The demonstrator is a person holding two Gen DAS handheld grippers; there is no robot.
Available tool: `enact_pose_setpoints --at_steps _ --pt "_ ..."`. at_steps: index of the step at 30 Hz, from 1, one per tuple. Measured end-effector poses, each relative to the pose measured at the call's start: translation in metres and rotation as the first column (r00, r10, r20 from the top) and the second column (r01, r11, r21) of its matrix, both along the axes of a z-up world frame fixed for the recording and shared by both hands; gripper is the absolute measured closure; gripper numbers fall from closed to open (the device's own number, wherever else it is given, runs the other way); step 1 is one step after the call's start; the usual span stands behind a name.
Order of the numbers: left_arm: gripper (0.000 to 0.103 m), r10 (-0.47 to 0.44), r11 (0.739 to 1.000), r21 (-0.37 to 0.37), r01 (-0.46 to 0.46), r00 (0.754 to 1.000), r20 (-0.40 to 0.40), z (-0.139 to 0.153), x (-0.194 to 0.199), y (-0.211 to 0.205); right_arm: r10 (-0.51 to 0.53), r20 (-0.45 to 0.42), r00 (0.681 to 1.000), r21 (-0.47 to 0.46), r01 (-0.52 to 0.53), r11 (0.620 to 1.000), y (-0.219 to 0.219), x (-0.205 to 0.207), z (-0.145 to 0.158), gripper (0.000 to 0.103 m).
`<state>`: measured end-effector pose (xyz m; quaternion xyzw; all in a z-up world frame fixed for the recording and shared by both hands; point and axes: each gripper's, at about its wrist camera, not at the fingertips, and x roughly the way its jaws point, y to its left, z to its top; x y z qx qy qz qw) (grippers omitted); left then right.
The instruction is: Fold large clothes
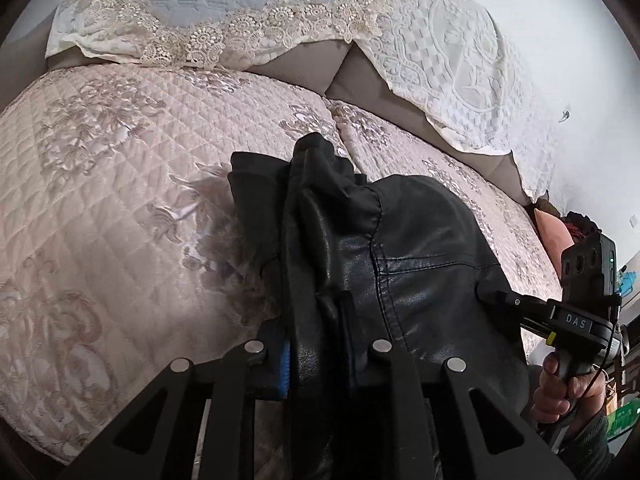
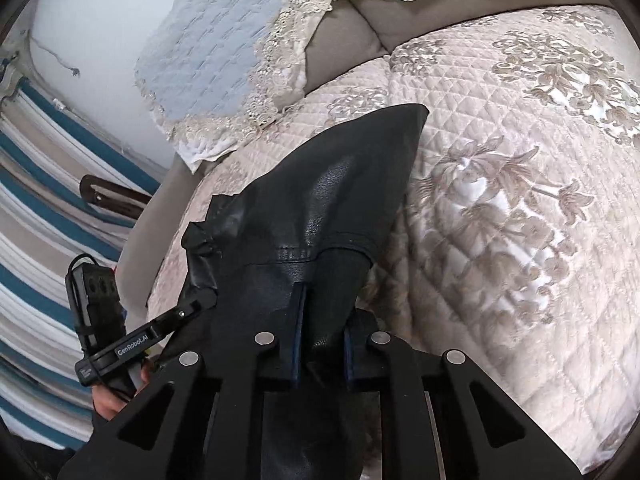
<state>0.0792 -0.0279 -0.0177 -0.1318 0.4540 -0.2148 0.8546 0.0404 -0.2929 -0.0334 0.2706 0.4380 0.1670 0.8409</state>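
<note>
A black leather jacket (image 1: 416,256) hangs bunched over the sofa seat, held up between both grippers. My left gripper (image 1: 320,344) is shut on a thick fold of the jacket; leather fills the space between its blue pads. My right gripper (image 2: 322,344) is shut on another edge of the jacket (image 2: 320,200), whose sleeve or corner points away over the seat. The right gripper also shows in the left wrist view (image 1: 492,294), clamped on the jacket's right side. The left gripper shows in the right wrist view (image 2: 200,300), clamped on the jacket's left side.
A sofa with a pink quilted floral cover (image 1: 120,200) lies below the jacket. Lace-trimmed cream and blue throws (image 1: 224,4) drape the backrest. A white wall (image 1: 560,40) is at right; striped blue and white fabric (image 2: 40,200) and a dark wooden armrest (image 2: 112,196) are beside the sofa.
</note>
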Motion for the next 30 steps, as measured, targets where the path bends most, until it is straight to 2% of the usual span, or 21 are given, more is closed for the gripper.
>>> enact_pose_setpoints --at_steps 9,14,22,25,28,30 --pt "0.084 0.048 0.999 0.002 -0.048 0.997 0.064 0.025 0.025 0.033 0.063 0.057 0.996 0.005 -0.064 0.998 0.035 0.039 0.017 0.088" --pt "0.084 0.07 0.997 0.022 -0.073 0.991 0.113 0.037 0.062 0.058 0.098 0.083 0.992 0.017 -0.1 0.995 0.058 0.08 0.022 0.088" --pt "0.084 0.098 0.994 0.03 -0.103 0.985 0.144 0.037 0.135 0.089 0.109 0.106 0.988 0.03 -0.112 0.993 0.085 0.155 0.022 0.088" --pt "0.084 0.11 0.993 0.024 -0.114 0.985 0.13 0.024 0.16 0.097 0.11 0.097 0.989 0.028 -0.113 0.993 0.088 0.183 0.013 0.087" --pt "0.084 0.129 0.988 0.071 -0.134 0.989 0.07 -0.008 0.181 0.101 0.095 0.029 0.995 -0.017 -0.094 0.995 0.09 0.205 -0.011 0.086" --pt "0.077 0.147 0.986 0.079 -0.149 0.989 0.036 -0.031 0.185 0.106 0.091 -0.02 0.996 -0.052 -0.092 0.994 0.09 0.213 -0.031 0.076"
